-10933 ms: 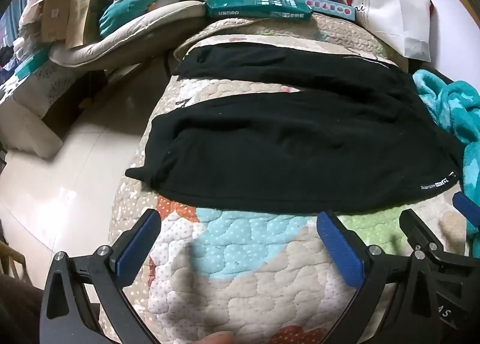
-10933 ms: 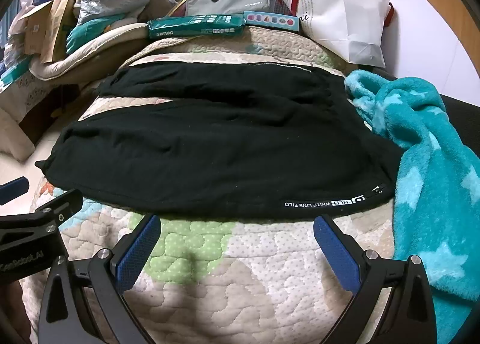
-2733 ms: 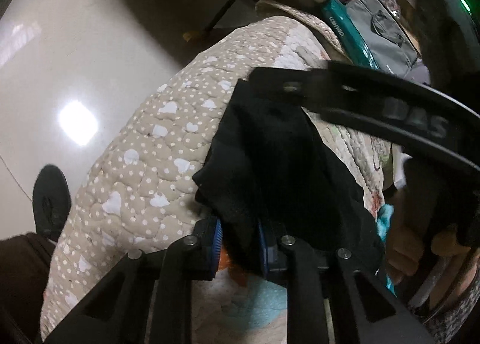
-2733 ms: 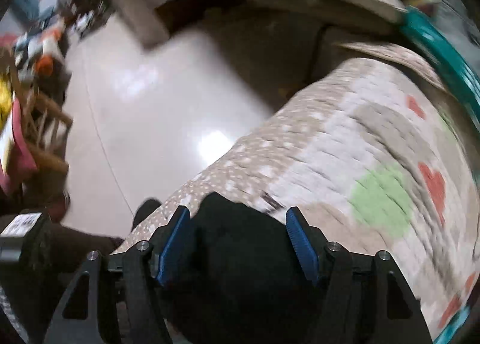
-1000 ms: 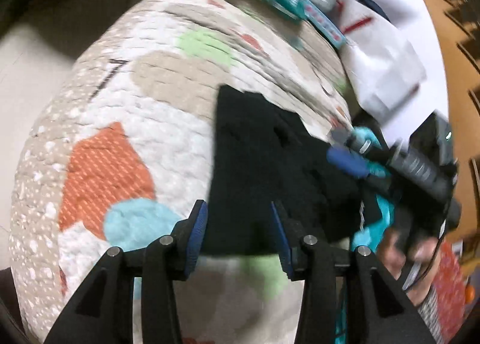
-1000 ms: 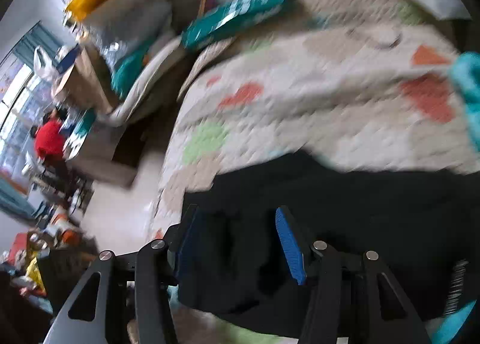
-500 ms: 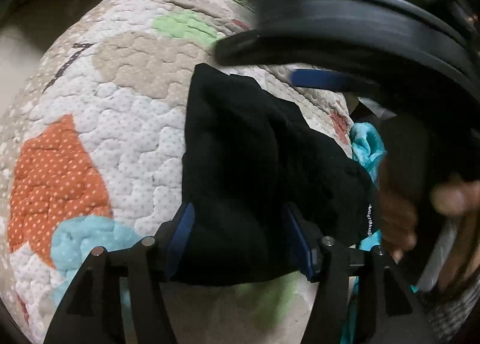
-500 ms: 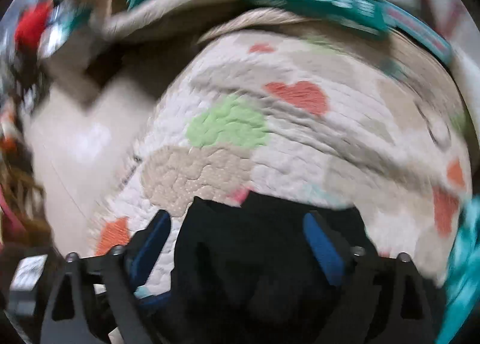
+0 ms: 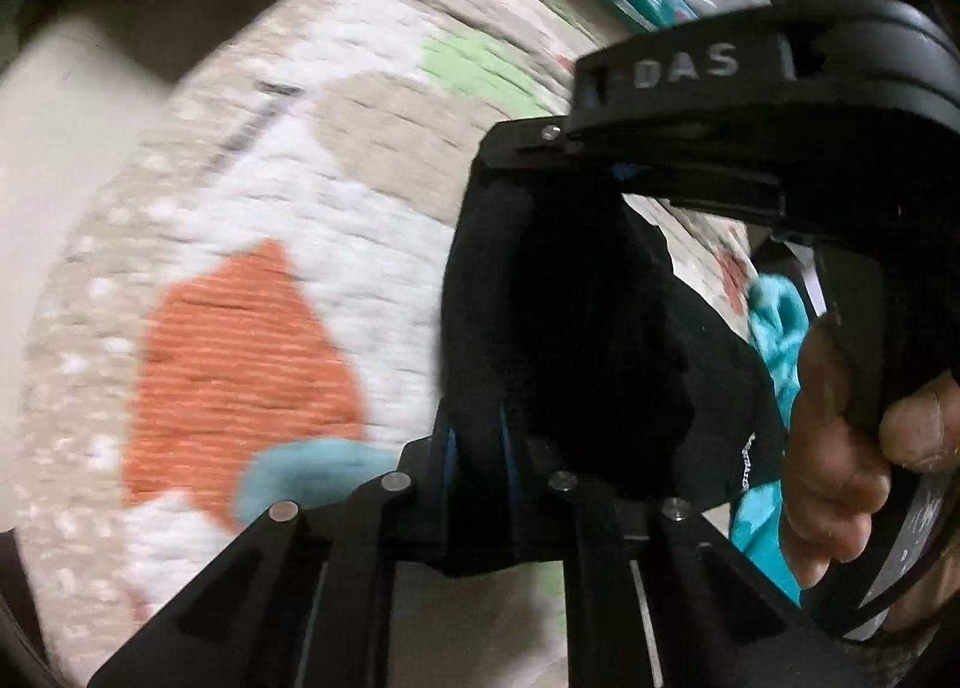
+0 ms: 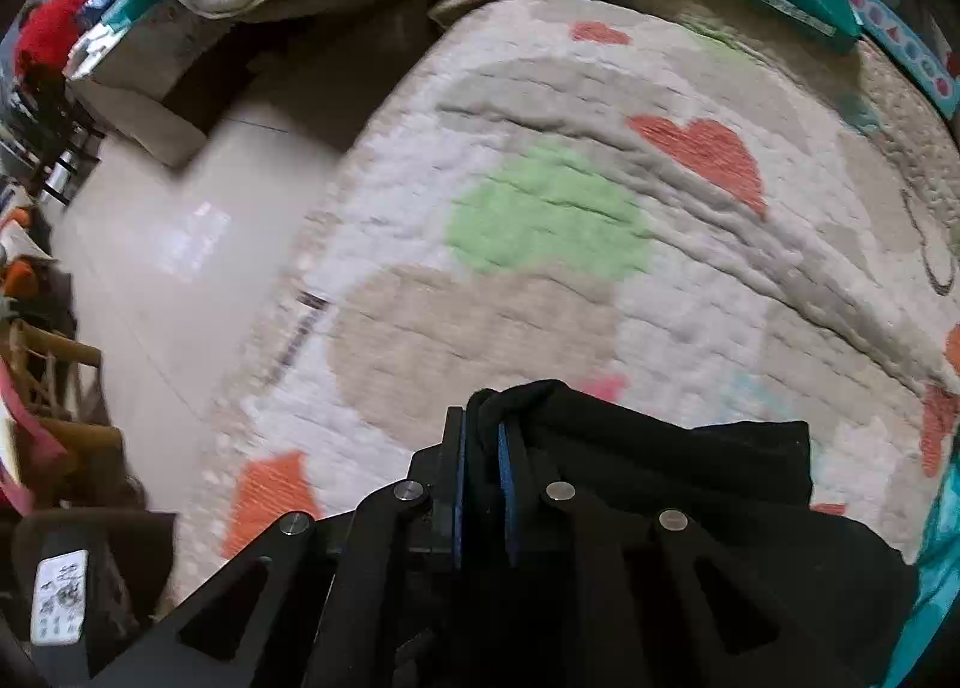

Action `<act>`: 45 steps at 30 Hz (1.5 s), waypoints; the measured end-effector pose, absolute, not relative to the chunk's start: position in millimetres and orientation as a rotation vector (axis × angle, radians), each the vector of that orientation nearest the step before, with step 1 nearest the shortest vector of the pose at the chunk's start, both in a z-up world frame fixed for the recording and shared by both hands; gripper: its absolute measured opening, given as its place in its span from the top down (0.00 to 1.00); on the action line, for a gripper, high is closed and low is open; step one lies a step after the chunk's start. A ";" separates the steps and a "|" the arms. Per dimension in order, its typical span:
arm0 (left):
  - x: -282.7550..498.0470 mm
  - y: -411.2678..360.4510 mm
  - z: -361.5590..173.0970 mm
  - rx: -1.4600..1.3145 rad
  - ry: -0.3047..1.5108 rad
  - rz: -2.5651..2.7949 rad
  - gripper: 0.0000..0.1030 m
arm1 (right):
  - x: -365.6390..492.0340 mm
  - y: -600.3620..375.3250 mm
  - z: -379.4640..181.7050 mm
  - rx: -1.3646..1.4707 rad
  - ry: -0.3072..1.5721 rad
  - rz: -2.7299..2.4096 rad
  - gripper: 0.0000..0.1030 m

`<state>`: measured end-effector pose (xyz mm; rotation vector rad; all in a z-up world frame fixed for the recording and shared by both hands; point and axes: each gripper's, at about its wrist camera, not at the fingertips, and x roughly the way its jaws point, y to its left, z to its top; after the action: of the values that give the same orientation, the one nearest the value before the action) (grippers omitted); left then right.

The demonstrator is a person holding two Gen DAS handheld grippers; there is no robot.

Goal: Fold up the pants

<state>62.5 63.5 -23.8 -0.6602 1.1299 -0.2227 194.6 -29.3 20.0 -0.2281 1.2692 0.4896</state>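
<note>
Two claws clench the black pants [image 9: 576, 328] over the quilt [image 10: 540, 220]: left claw [image 9: 477, 442], right claw [image 10: 480, 466], jaws closing.

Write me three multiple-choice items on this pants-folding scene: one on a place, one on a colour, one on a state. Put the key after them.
1. Where do the pants lie?
A. on the floor
B. on the patchwork quilt
C. in a basket

2. What colour are the pants?
A. black
B. red
C. white

3. How do the jaws of the right gripper stand?
A. wide open above the cloth
B. shut on nothing
C. shut on a fold of the pants

Key: 1 B, since quilt shows around the dark cloth in both views. 2 A, since the cloth is black against the pale quilt. 3 C, since the right wrist view shows black cloth pinched between the blue pads. The left gripper pinches the pants likewise.
</note>
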 end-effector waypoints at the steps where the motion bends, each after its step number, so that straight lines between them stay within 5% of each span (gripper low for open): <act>1: 59.8 70.2 -22.1 -0.654 1.123 -0.201 0.88 | 193.9 -22.5 22.0 -0.197 1.270 0.514 0.90; 5: 47.5 100.5 -19.6 -0.646 1.107 -0.102 0.87 | 192.1 8.1 23.3 -0.155 1.250 0.583 0.89; 10: 36.3 130.2 -20.0 -0.746 1.100 -0.064 0.77 | 195.4 18.2 24.8 -0.067 1.224 0.604 0.49; 15: 29.3 149.7 -4.8 -0.784 1.031 -0.036 0.73 | 190.8 -69.7 65.1 0.072 1.112 0.498 0.43; 21: 34.6 154.4 1.7 -0.798 0.984 0.002 0.69 | 146.5 -140.7 53.5 0.153 1.109 0.433 0.47; 39: 43.3 148.5 -4.2 -0.797 0.994 0.038 0.69 | 109.0 -80.8 4.0 0.007 1.101 0.431 0.48; 42: 44.0 150.7 -5.3 -0.803 0.995 0.043 0.69 | 109.9 -74.5 -6.6 0.041 1.143 0.456 0.93; 45: 45.2 150.7 -7.2 -0.811 1.005 0.040 0.69 | 100.7 -77.4 3.6 0.068 1.119 0.465 0.94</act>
<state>45.2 150.7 -7.2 -0.8108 1.0051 0.0401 100.7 -77.4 3.6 0.0675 1.1191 0.4650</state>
